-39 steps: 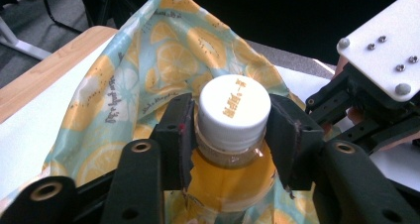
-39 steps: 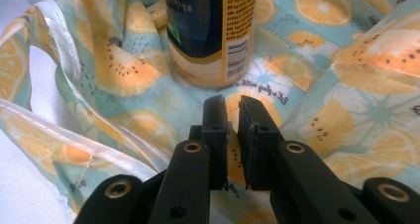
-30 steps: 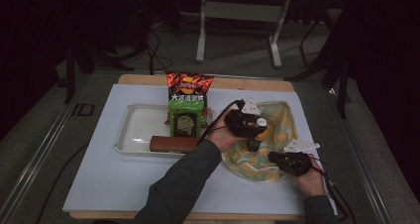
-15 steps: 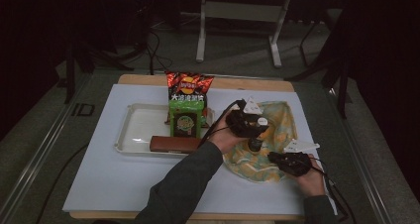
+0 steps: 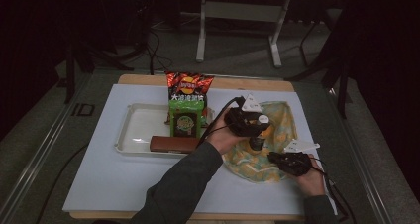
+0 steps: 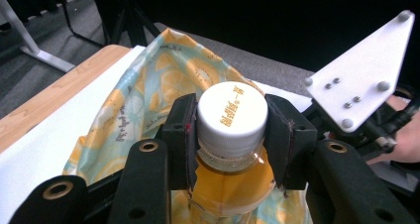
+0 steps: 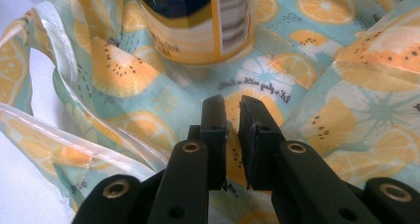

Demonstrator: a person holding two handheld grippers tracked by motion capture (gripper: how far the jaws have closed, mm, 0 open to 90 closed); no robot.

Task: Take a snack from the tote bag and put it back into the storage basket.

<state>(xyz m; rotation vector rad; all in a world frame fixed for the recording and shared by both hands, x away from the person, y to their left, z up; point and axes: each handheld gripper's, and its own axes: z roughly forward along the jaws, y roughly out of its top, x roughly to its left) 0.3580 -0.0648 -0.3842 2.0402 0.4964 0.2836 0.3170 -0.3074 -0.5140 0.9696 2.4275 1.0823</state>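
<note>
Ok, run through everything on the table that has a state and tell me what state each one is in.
Bottle: upright, white cap on, over the bag.
Left gripper: shut on the bottle's cap.
Right gripper: shut on the bag's fabric.
Bag: lying open.
Chip packet: standing, sealed.
Green packet: upright in the tray.
Tray: flat.

A dim lab or recording studio, not a home. The bench is a wooden top under a white sheet, standing on grey carpet. At twelve o'clock behind it stands a metal stand with splayed legs; at eleven o'clock black cables run over the floor. Black darkness closes the room on all sides.
</note>
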